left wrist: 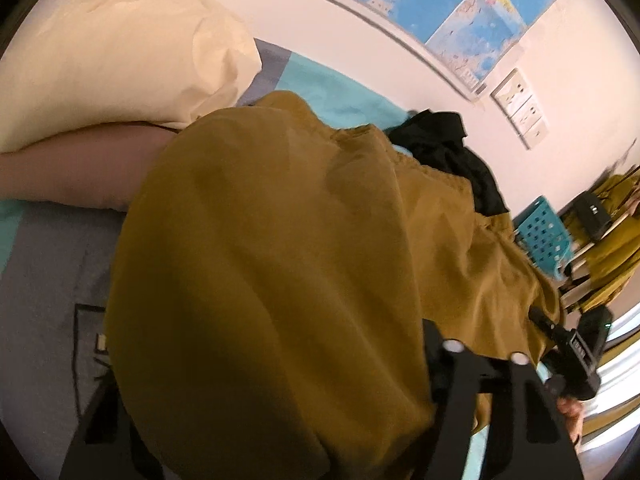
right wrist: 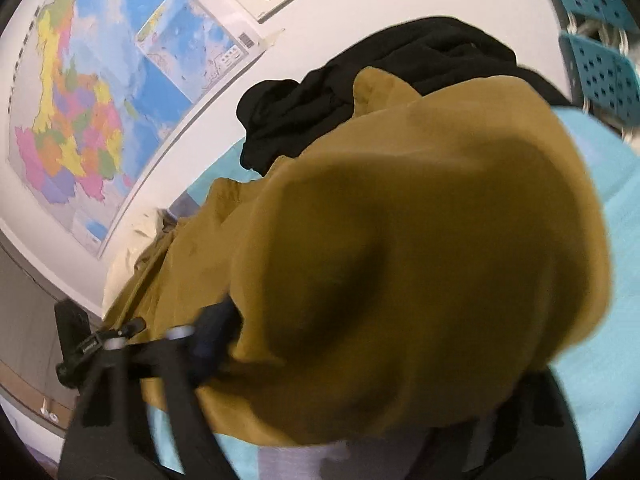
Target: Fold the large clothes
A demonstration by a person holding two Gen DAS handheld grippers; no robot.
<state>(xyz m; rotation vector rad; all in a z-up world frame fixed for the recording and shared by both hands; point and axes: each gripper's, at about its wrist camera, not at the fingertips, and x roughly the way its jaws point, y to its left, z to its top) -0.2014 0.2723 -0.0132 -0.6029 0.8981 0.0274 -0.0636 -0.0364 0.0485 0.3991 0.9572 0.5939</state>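
Observation:
A large mustard-yellow garment [left wrist: 280, 260] lies bunched on the bed and billows over the front of both cameras; it also fills the right wrist view [right wrist: 420, 240]. The cloth drapes over my left gripper [left wrist: 280, 432], hiding its fingertips; it seems shut on the fabric. The right gripper [right wrist: 340, 440] is likewise buried under the cloth. The other gripper's black body shows at the right in the left wrist view [left wrist: 576, 352] and at the lower left in the right wrist view [right wrist: 132, 344].
A black garment [left wrist: 448, 152] lies behind the yellow one, against the wall [right wrist: 380, 76]. A cream pillow [left wrist: 120, 60] is at the bed's head. The sheet is teal and grey [left wrist: 44, 280]. A teal perforated crate [left wrist: 544, 236] stands off the bed's end.

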